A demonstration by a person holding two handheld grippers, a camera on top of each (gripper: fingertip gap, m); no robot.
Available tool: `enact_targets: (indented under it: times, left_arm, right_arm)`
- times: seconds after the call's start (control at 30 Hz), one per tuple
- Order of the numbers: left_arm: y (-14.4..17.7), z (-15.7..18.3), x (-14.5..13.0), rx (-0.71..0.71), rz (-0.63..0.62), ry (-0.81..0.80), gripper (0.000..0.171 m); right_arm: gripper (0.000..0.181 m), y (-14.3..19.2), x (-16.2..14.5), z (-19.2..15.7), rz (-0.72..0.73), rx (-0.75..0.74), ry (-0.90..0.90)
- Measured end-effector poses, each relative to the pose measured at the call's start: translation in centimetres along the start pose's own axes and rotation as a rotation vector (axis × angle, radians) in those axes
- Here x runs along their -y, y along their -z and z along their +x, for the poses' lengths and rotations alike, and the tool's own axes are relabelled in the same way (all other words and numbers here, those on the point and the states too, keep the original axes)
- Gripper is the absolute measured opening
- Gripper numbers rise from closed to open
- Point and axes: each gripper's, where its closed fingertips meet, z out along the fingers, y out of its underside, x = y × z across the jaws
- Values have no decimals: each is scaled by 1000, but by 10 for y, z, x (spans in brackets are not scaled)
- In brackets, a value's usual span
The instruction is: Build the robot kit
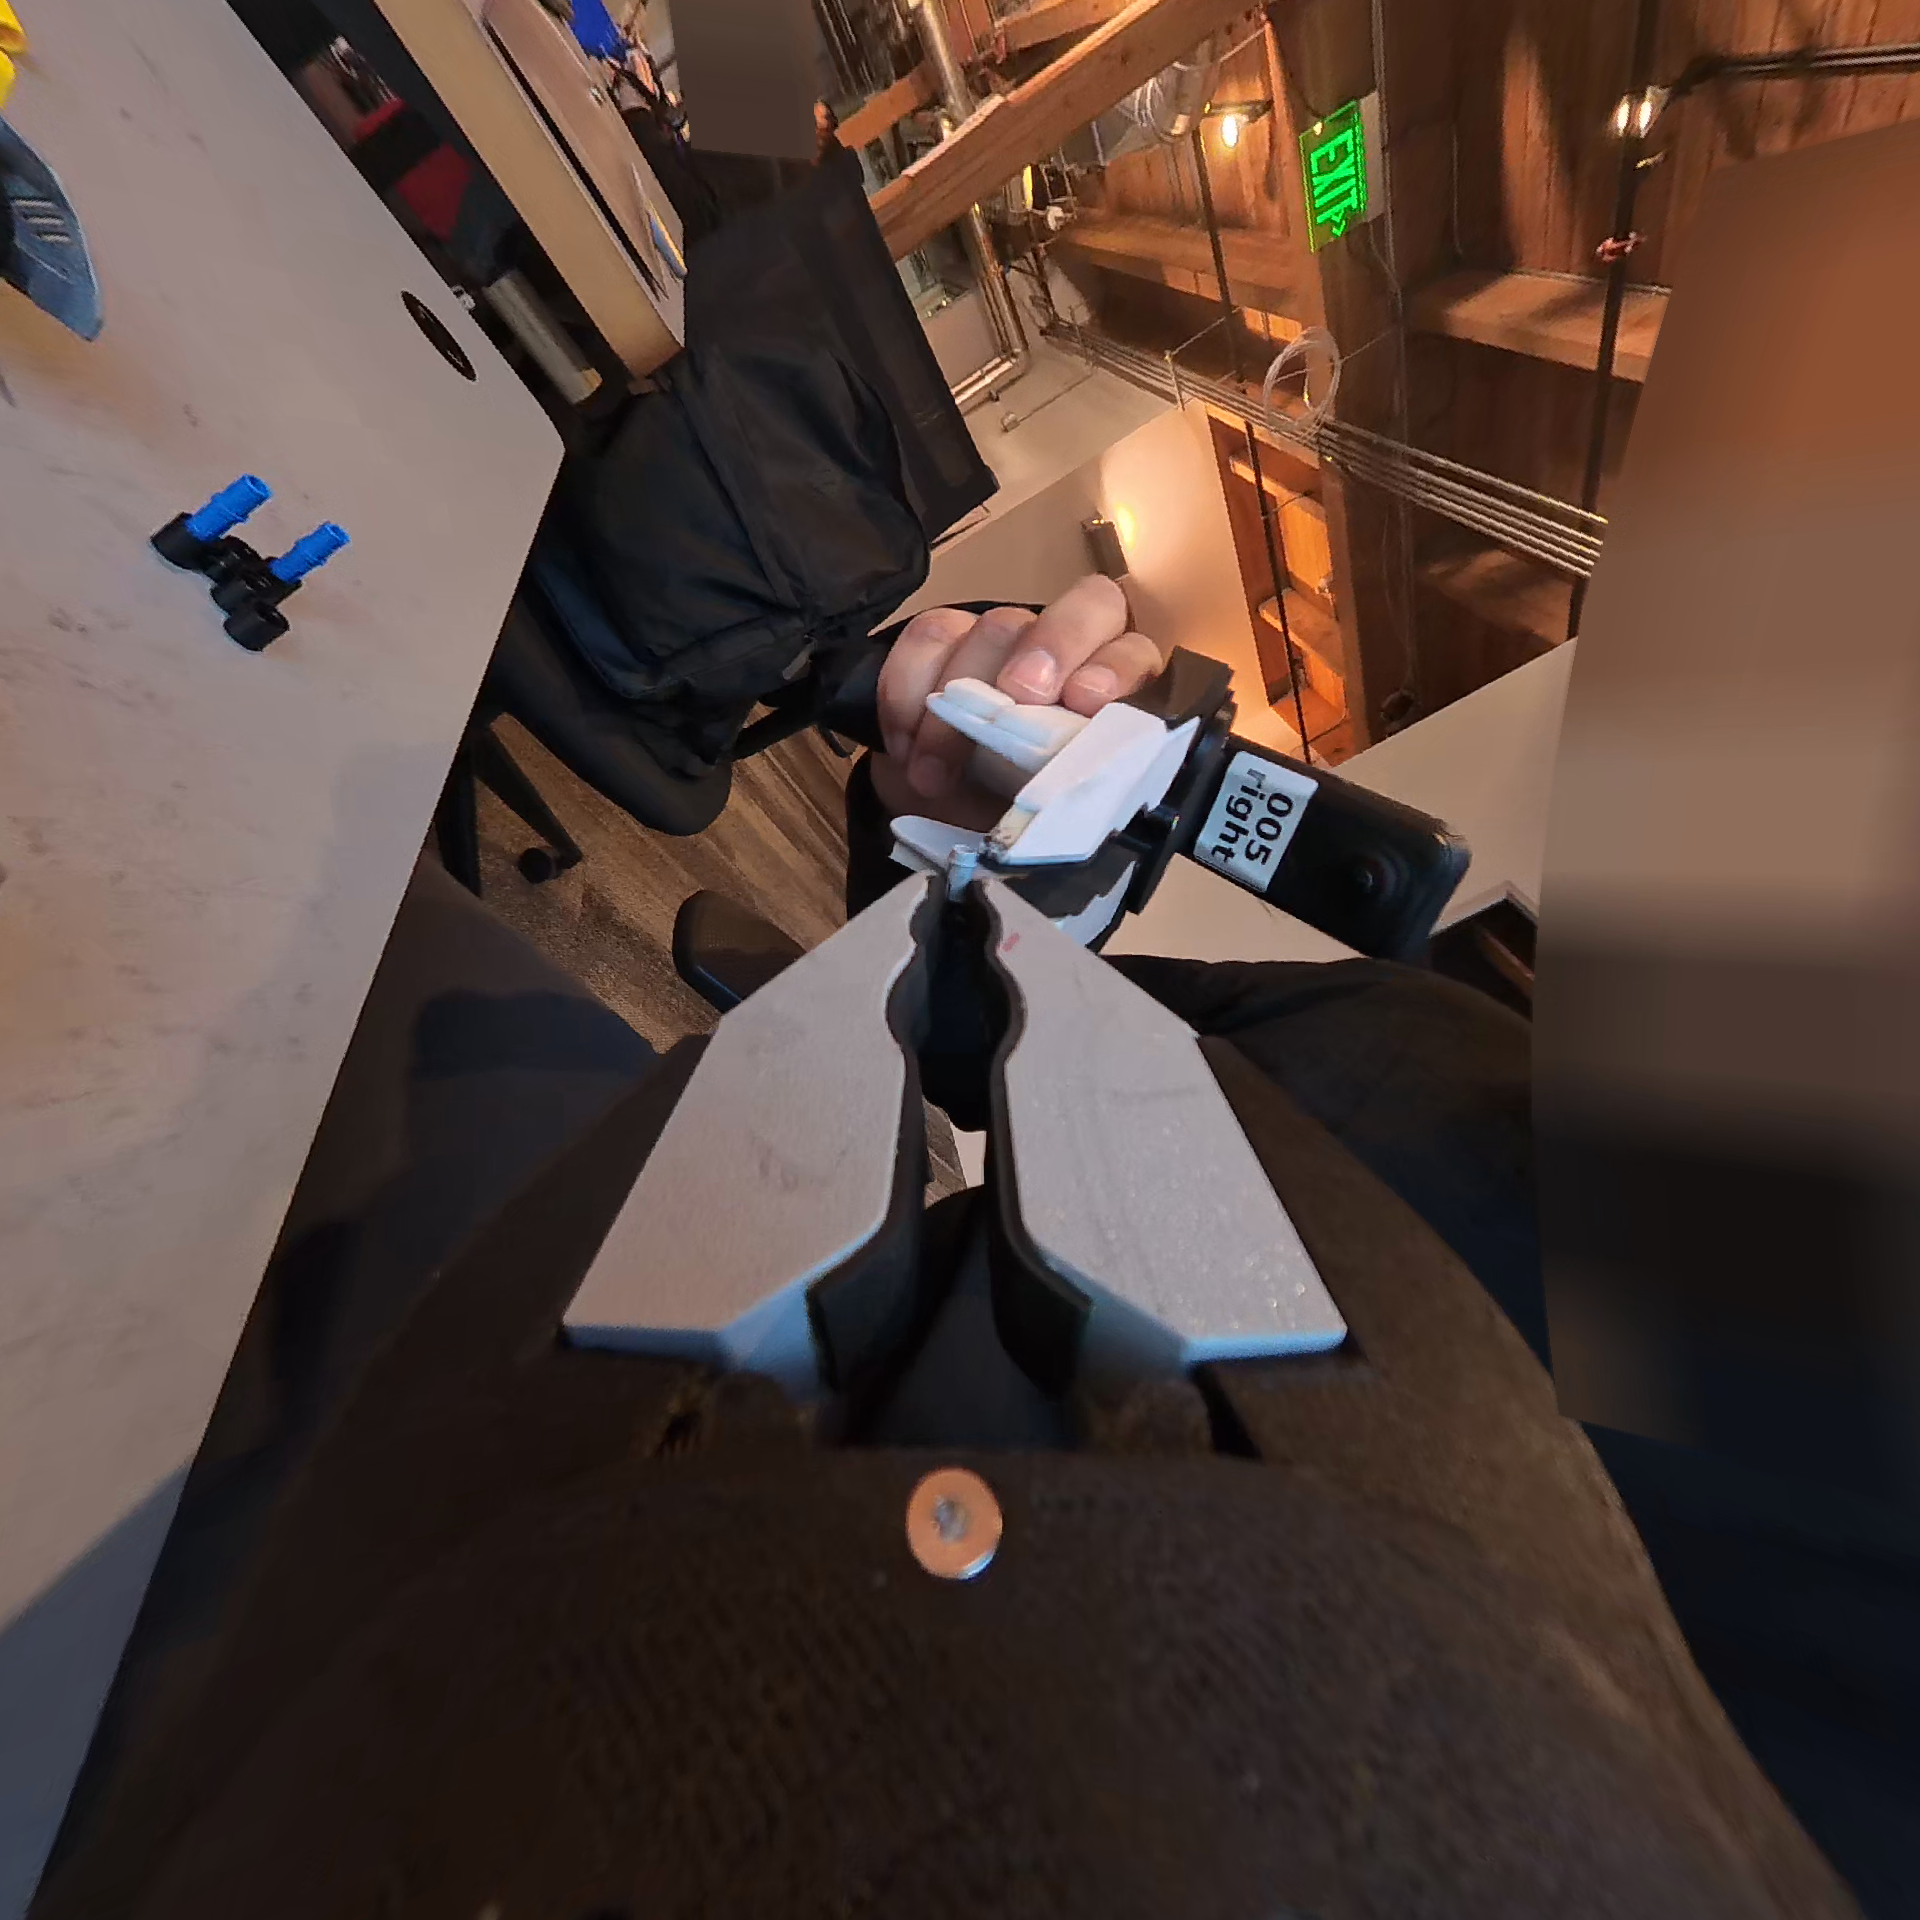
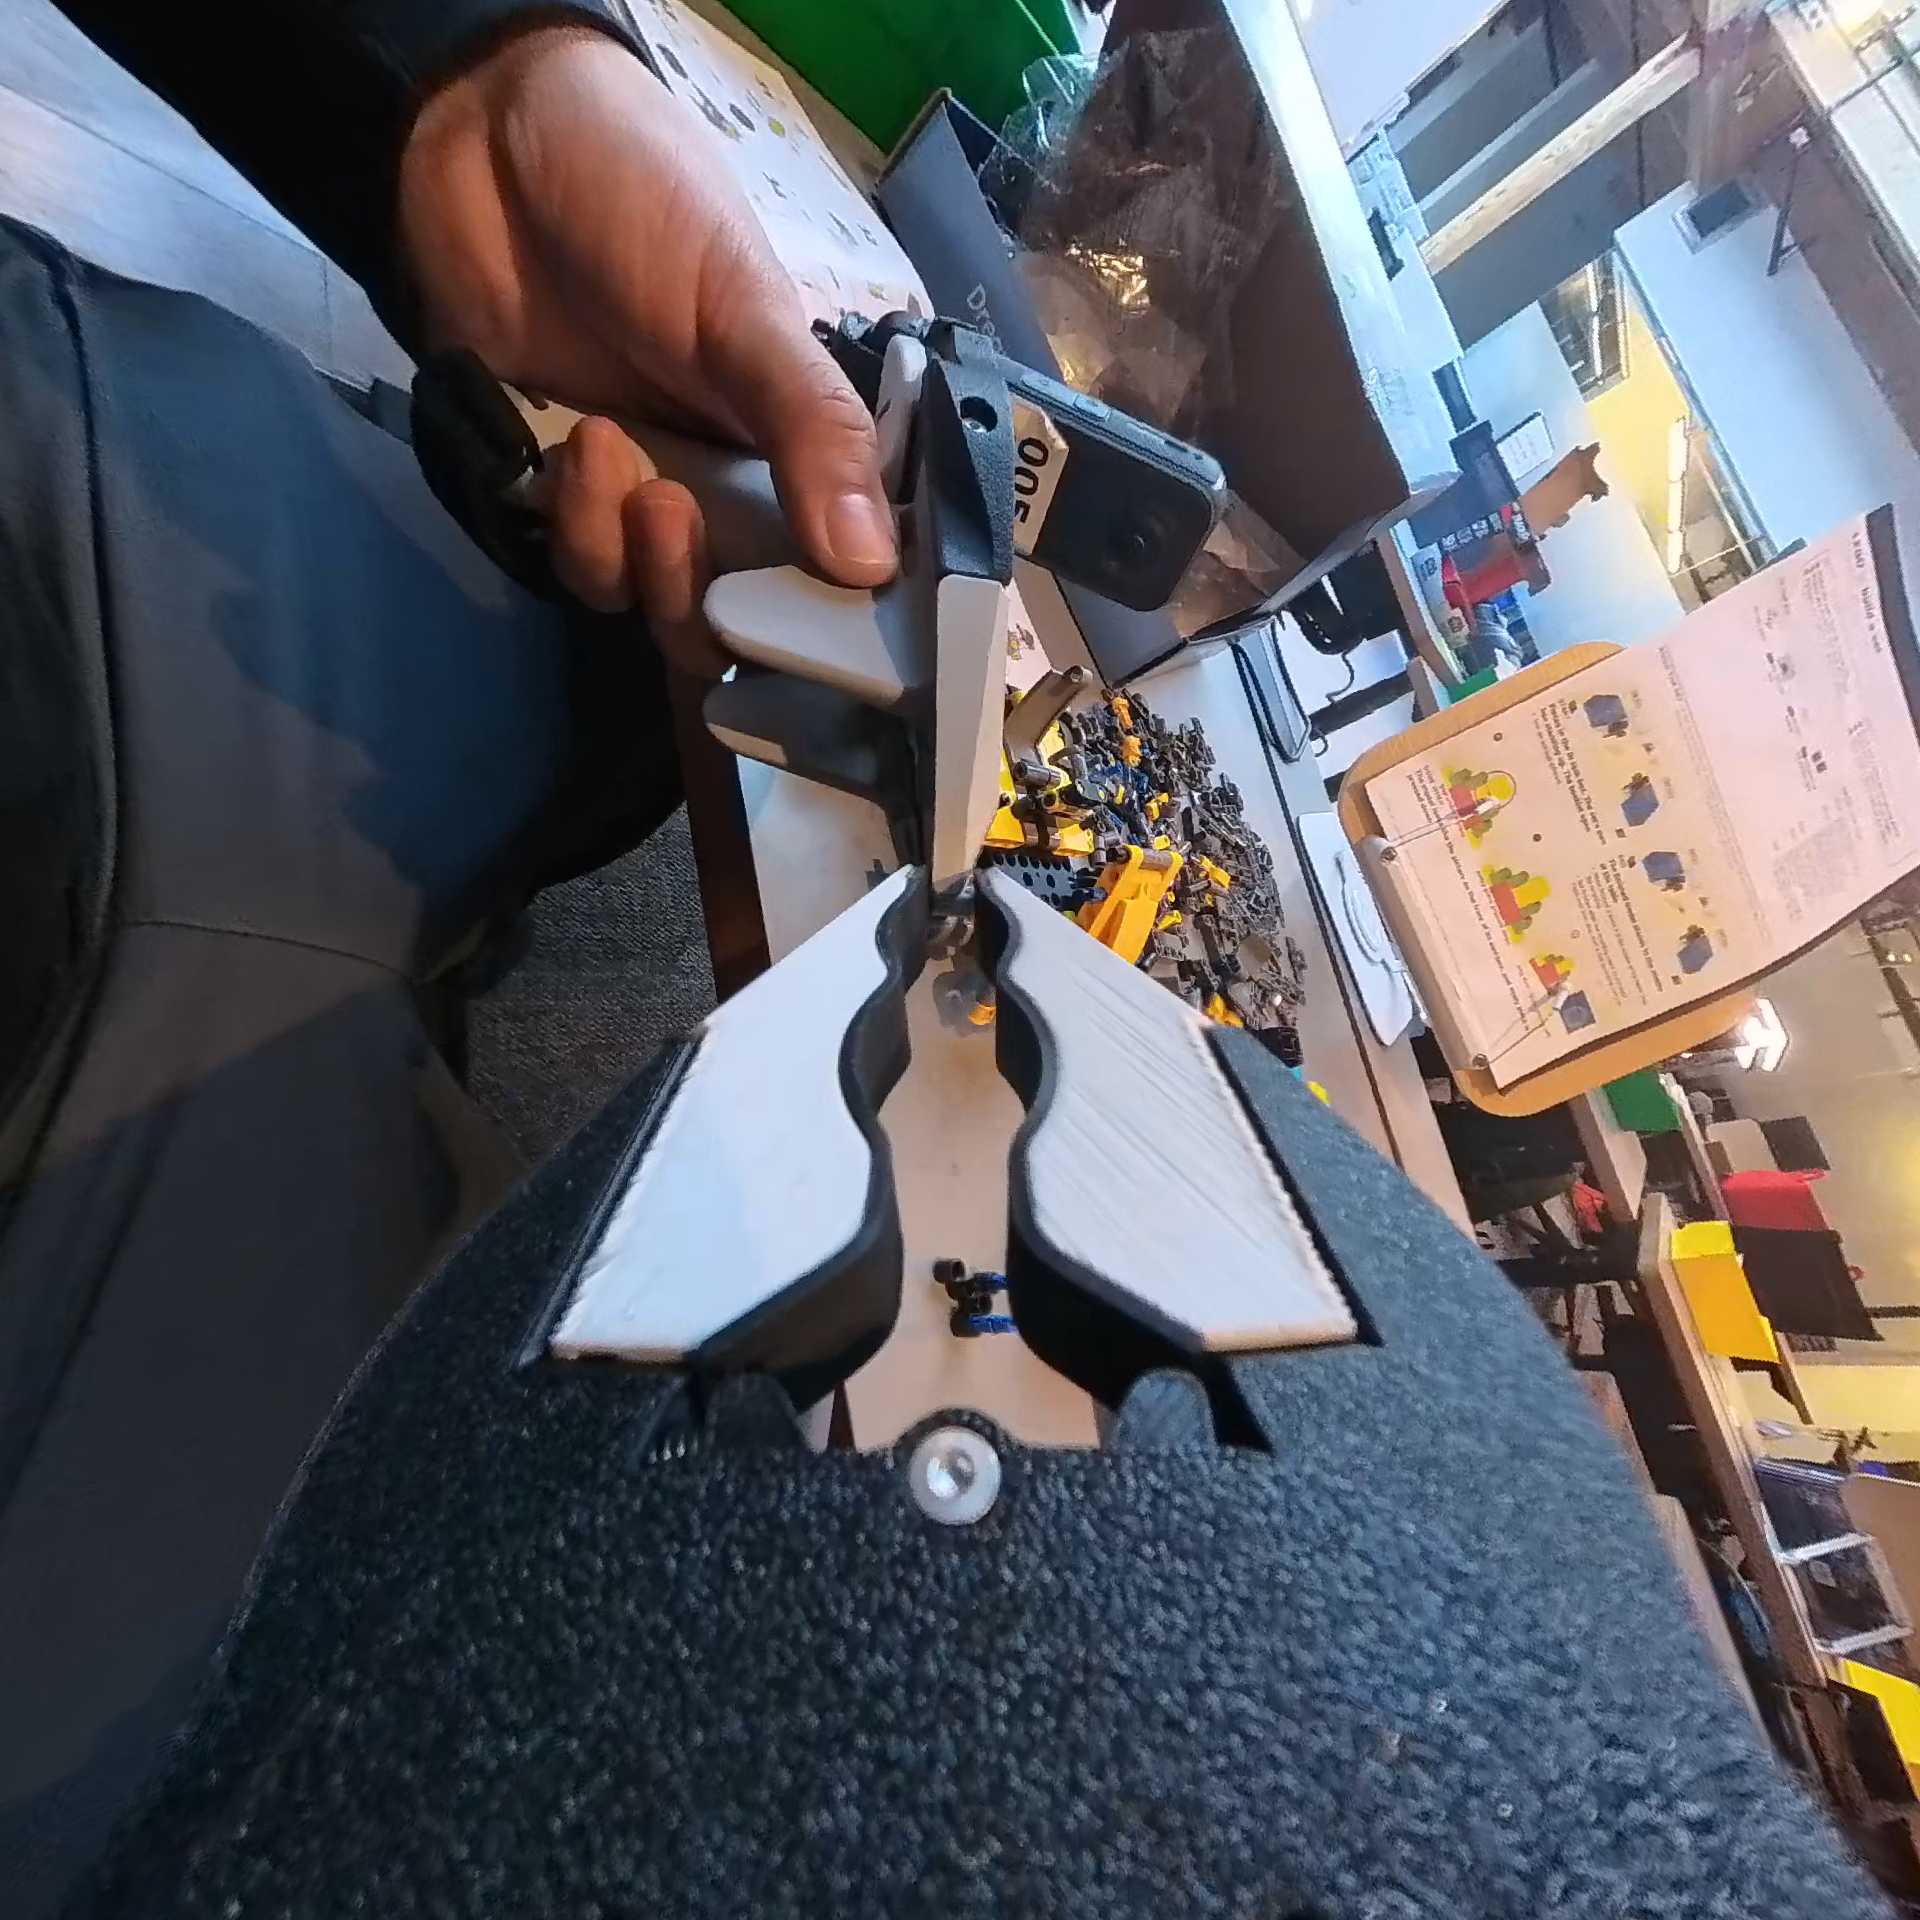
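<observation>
Left wrist view: the left gripper [image 1: 957,902] jaws pinch a small black piece [image 1: 961,971], its tip meeting the right gripper [image 1: 961,844]. A black-and-blue connector [image 1: 247,561] lies on the worktop [image 1: 208,831] beside them.

Right wrist view: the right gripper [image 2: 951,894] jaws nip a small grey pin [image 2: 948,920], touching the left gripper [image 2: 961,727]; beyond it lies a heap of yellow and black bricks [image 2: 1164,831].

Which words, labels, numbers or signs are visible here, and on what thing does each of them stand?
I do not quote writing; its bearers are:
Green lit sign, wooden wall.
White sticker, black camera.
Second white sticker, dark camera.
Printed sheet, wooden board: mostly too small.
Grey box: partly hidden.
</observation>
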Motion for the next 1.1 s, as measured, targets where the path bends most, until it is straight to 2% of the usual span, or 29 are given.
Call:
enact_targets:
  times: [0.17, 0.27, 0.37, 0.47, 0.53, 0.6, 0.7, 0.8, 0.97, 1.1]
  left_arm:
    - [0, 1, 0, 4, -5, -8, 2]
    - [0, 0, -1, 5, -14, -16, 2]
    - [3, -5, -3, 58, -50, -70, 2]
    - [5, -7, -5, 109, -86, -141, 2]
    - [5, -4, -7, 124, -121, -199, 2]
    - [3, -2, -11, 174, -167, -325, 2]
    - [2, -5, -9, 337, -206, -604, 2]
    - [1, -4, -4, 464, -209, -839, 2]
    - [2, -7, 3, 644, -204, -1074, 2]
    - [5, -9, 8, 764, -216, -1198, 2]
  right_arm:
    - [9, 0, 1, 0, 11, 2, -16]
    - [11, 3, 2, 2, 51, 24, -86]
    - [10, 11, 2, 6, 133, 73, -228]
    - [15, 17, -1, 1, 202, 215, -413]
    - [8, 15, -7, 0, 217, 274, -547]
    - [11, 11, -10, -2, 224, 347, -695]
    - [12, 13, -3, 1, 289, 424, -875]
    - [15, 14, -3, 4, 288, 449, -947]
    - [15, 8, -7, 6, 227, 416, -1002]
    - [15, 3, -9, 6, 197, 417, -1082]
